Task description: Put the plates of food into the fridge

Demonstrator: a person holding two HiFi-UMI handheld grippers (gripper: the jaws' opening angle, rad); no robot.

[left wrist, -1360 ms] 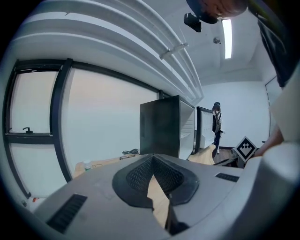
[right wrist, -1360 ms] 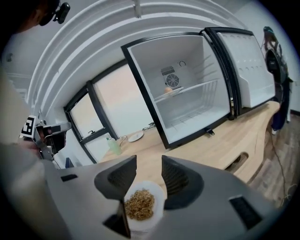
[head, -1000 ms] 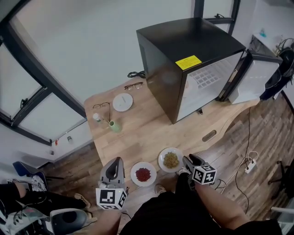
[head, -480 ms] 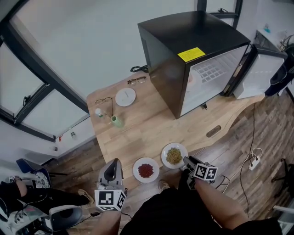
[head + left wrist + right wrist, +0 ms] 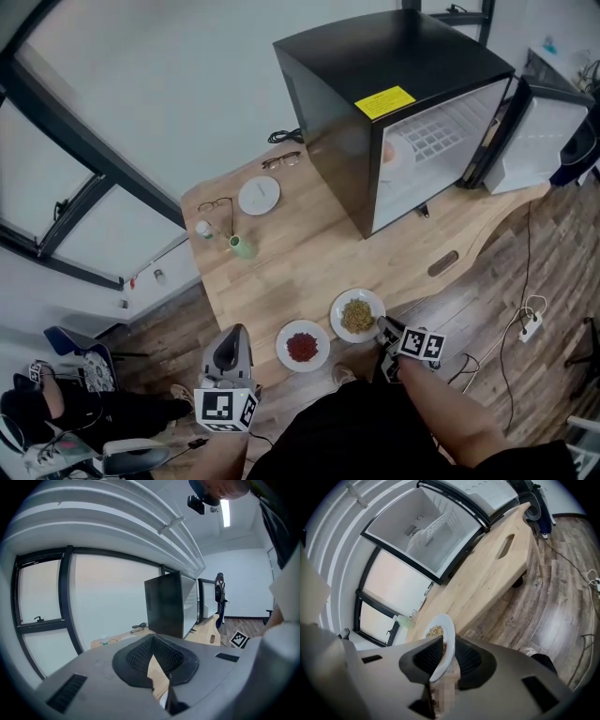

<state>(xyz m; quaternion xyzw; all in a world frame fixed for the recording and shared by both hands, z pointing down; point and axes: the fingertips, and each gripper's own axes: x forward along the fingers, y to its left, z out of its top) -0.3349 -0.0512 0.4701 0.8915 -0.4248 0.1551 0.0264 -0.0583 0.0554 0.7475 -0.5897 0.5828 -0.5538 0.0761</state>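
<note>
Two white plates sit near the wooden table's front edge [image 5: 272,375]: one with yellowish food [image 5: 357,315], one with red food [image 5: 303,346]. My right gripper [image 5: 386,329] is at the yellowish plate's right rim. In the right gripper view its jaws [image 5: 443,641] are closing on that rim [image 5: 446,631], with a pad against each face. My left gripper [image 5: 232,345] hangs left of the red plate, off the table's edge, its tips [image 5: 153,644] together with nothing between them. The black fridge [image 5: 375,84] stands at the table's back with its door [image 5: 539,131] swung open.
Behind the plates lie a green bottle [image 5: 240,246], a small white bottle [image 5: 203,228], two pairs of glasses [image 5: 215,204] [image 5: 281,160] and a white round disc [image 5: 258,196]. A slot [image 5: 442,263] is cut into the table's right side. A power strip [image 5: 532,325] lies on the floor.
My right gripper's jaws have come in around the yellowish plate's rim. The plate still rests on the table. The left gripper has stayed where it was.
</note>
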